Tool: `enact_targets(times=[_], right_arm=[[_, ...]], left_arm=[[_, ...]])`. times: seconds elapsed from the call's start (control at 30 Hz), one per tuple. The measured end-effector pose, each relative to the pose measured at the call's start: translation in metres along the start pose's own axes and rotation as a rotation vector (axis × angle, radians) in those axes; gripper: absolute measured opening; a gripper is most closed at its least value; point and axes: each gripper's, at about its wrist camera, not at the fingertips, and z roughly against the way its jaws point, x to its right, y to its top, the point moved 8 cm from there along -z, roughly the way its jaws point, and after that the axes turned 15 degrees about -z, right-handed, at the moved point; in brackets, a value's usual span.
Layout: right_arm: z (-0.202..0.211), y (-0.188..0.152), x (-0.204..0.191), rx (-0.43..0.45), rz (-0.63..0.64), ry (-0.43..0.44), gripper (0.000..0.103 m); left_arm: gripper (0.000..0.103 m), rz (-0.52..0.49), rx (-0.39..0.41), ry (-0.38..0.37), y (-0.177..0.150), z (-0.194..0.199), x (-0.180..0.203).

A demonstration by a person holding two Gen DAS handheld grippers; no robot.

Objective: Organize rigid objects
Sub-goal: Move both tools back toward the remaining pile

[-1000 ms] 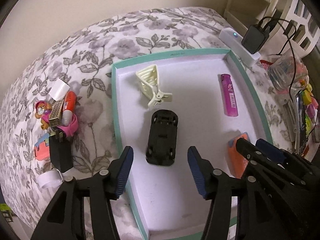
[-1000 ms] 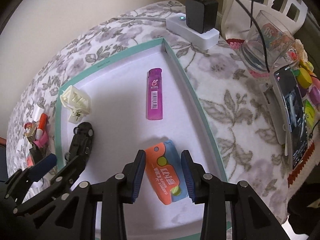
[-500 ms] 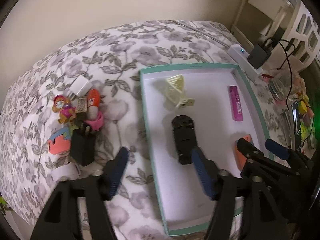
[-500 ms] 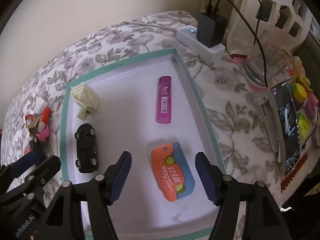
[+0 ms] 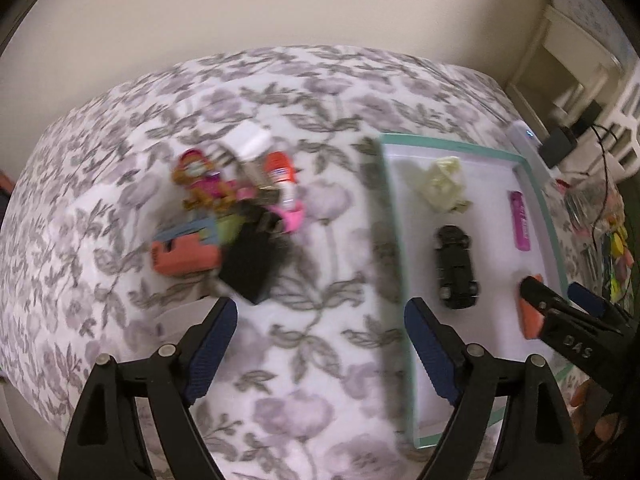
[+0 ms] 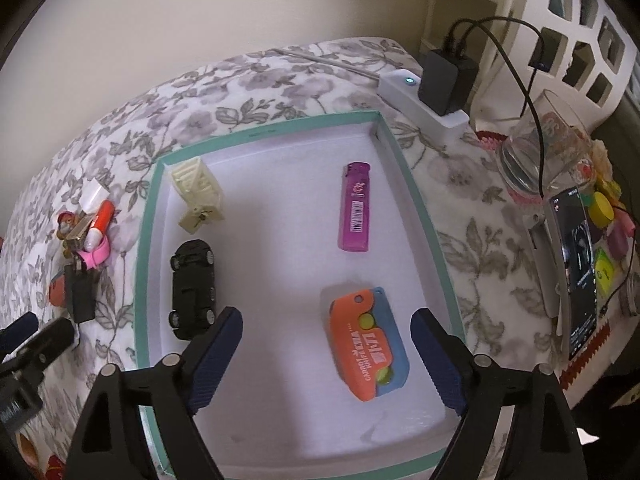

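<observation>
So far four things lie inside the teal-edged tray point(image 6: 144, 216): a cream clip point(image 6: 199, 194) in its far left corner, a black toy car point(image 6: 193, 289) along the left edge, a purple lighter point(image 6: 355, 207) near the right edge, and an orange card case point(image 6: 368, 344) toward the near right corner. Left to move, I judge, is the pile of small objects point(image 5: 232, 216) on the flowered cloth point(image 5: 320, 360), well apart from the tray's left edge. The right gripper point(image 6: 326, 356) has just been opening and hangs wide and empty over the case, and the left gripper point(image 5: 320, 344), also just opened wide, holds nothing above the cloth near the pile.

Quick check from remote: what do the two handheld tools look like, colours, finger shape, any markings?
Both tools are matte black plastic with angular, open-frame arms and silver bolt heads at the joints. The left tool and right tool each end in two dark blue ribbed pads. White letters "DAS" are stamped on the right tool's side in the left wrist view. No cables or sleeves show.
</observation>
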Motion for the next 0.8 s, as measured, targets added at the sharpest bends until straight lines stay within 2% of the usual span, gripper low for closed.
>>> enact_targets(times=[0.07, 0.27, 0.4, 0.6, 0.8], right_arm=[[0.001, -0.001, -0.004, 0.008, 0.011, 0.006, 0.103], [0.007, -0.002, -0.018, 0.048, 0.047, 0.011, 0.103], [0.010, -0.004, -0.032, 0.065, 0.058, 0.047, 0.103], [0.018, -0.007, -0.058, 0.084, 0.076, 0.119, 0.103], [0.029, -0.010, -0.085, 0.114, 0.087, 0.183, 0.103]], left_arm=[[0.097, 0.033, 0.003, 0.003, -0.006, -0.001, -0.014], [0.098, 0.116, 0.014, 0.005, -0.018, -0.008, -0.045], [0.098, 0.155, 0.034, 0.009, -0.019, -0.002, -0.063], [0.098, 0.219, 0.103, 0.055, -0.016, 0.015, -0.093], [0.098, 0.274, 0.140, 0.107, -0.016, 0.026, -0.123]])
